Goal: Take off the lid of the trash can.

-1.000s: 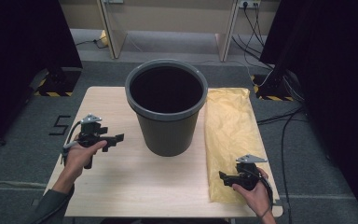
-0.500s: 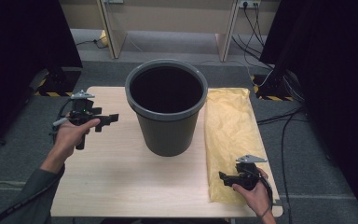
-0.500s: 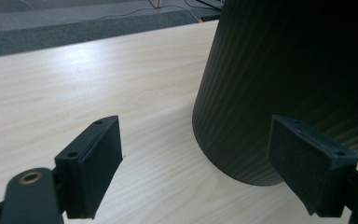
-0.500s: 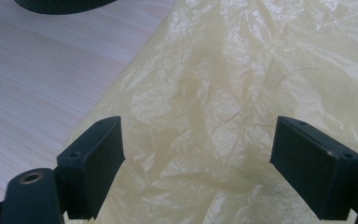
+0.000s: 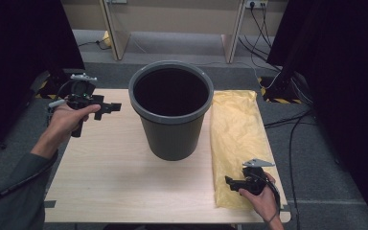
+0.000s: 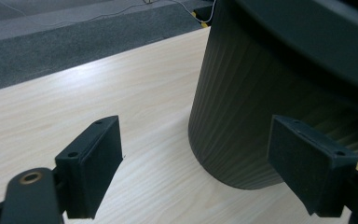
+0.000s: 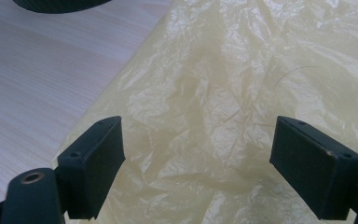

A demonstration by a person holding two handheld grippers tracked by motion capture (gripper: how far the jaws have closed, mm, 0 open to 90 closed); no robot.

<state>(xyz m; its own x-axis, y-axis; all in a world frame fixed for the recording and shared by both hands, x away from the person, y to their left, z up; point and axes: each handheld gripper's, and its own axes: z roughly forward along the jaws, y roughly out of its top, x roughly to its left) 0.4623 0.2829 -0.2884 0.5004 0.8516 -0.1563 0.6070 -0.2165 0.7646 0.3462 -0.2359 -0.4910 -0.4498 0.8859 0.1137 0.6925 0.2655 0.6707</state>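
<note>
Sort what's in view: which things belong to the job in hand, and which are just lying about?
In the job:
- bin, in front of the open left gripper
- yellow bag, flat on the table, under the open right gripper

Lying about:
- cables on the floor
- wooden furniture legs behind the table

A pale wooden table (image 5: 110,182) stands on grey carpet (image 5: 326,158). Black cables (image 5: 294,124) trail over the floor at three o'clock of it, and light wooden furniture legs (image 5: 112,28) rise at twelve o'clock. Black-and-yellow striped tape (image 5: 280,99) marks the floor at about two o'clock.
</note>
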